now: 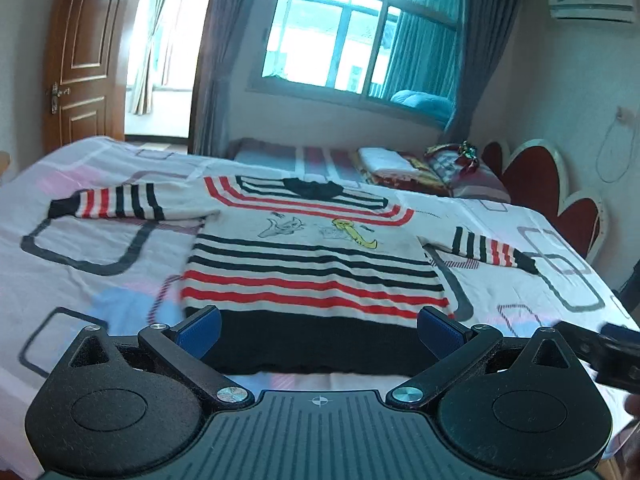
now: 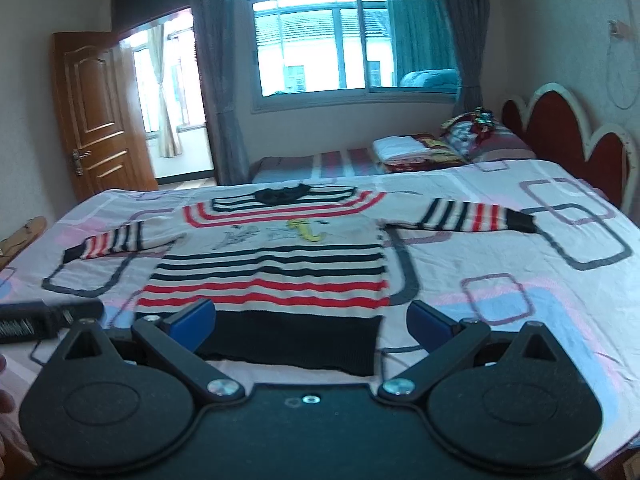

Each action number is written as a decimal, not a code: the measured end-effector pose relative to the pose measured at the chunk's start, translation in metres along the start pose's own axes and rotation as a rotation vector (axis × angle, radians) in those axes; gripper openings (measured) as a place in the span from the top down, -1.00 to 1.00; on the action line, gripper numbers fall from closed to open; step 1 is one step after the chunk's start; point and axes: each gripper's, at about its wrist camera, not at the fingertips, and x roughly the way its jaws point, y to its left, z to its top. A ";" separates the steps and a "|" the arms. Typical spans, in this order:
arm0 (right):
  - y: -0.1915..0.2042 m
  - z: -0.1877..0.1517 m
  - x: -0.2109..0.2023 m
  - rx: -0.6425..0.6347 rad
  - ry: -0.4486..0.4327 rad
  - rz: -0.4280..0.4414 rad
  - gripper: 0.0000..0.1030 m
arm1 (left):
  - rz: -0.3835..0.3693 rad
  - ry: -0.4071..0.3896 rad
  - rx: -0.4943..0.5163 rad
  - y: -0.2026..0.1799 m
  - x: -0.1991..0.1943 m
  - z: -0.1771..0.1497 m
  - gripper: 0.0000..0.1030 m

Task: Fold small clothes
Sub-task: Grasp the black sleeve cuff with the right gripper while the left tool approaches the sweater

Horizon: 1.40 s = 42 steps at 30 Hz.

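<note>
Currently, a small knitted sweater in cream with red and black stripes and a black hem band (image 1: 312,272) lies flat, face up, on a bed covered by a pale cotton sheet printed with grey and pink rectangles (image 1: 100,248). Both sleeves are spread outward; the collar points away from the cameras. The left gripper (image 1: 318,334) and the right gripper (image 2: 312,326) hover just above the hem edge, blue-padded fingers (image 1: 200,334) spread wide and empty on each, nothing grasped.

Likely step: the first fold has not begun; the garment is fully unfolded.

Risks, as judged: the knit is soft and stretchy, so a pinch on only the upper layer could lift the front panel alone and leave the back behind. The sheet beneath is thin and loosely wrinkled; closing too low could catch sheet together with hem. Uneven lifting by the two grippers would skew the fold line. The ribbed hem band appears thicker than the striped body and offers the firmer hold.
</note>
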 end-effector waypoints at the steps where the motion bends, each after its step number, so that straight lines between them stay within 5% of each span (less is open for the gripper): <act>1: -0.006 -0.001 -0.001 0.005 -0.006 -0.016 -0.97 | -0.011 0.019 0.005 -0.005 0.010 0.002 -1.00; 3: -0.024 0.001 0.001 0.025 -0.013 -0.058 -0.96 | -0.079 0.029 0.026 -0.015 0.027 0.007 -1.00; 7: -0.078 0.017 0.020 0.097 -0.054 -0.140 -0.94 | -0.035 0.011 0.104 -0.037 0.062 0.020 -1.00; 13: -0.173 0.050 0.085 0.261 -0.103 -0.194 -0.86 | 0.025 0.054 0.046 -0.047 0.152 0.051 -1.00; 14: -0.191 0.055 0.101 0.284 -0.105 -0.206 -0.80 | 0.038 0.066 0.029 -0.048 0.169 0.054 -1.00; 16: -0.232 0.063 0.139 0.345 -0.102 -0.215 0.05 | 0.063 0.083 0.005 -0.056 0.205 0.061 -1.00; 17: -0.250 0.065 0.155 0.369 -0.089 -0.224 0.10 | 0.077 0.087 0.002 -0.060 0.223 0.064 -1.00; 21: -0.328 0.063 0.235 0.500 -0.057 -0.221 -0.25 | 0.139 0.144 0.013 -0.080 0.288 0.070 -1.00; 25: -0.392 0.043 0.303 0.668 -0.018 -0.196 -0.03 | 0.157 0.185 0.025 -0.103 0.326 0.072 -1.00; 28: -0.416 0.028 0.336 0.757 0.004 -0.169 0.11 | 0.161 0.199 0.046 -0.117 0.342 0.075 -1.00; 35: -0.407 0.029 0.356 0.758 -0.043 -0.161 0.09 | 0.159 0.209 0.034 -0.122 0.361 0.084 -1.00; 38: -0.411 0.028 0.359 0.746 -0.055 -0.177 0.73 | 0.173 0.199 0.031 -0.111 0.361 0.088 -1.00; 42: -0.417 0.035 0.366 0.741 -0.055 -0.201 0.84 | 0.324 0.229 0.116 -0.084 0.365 0.088 -1.00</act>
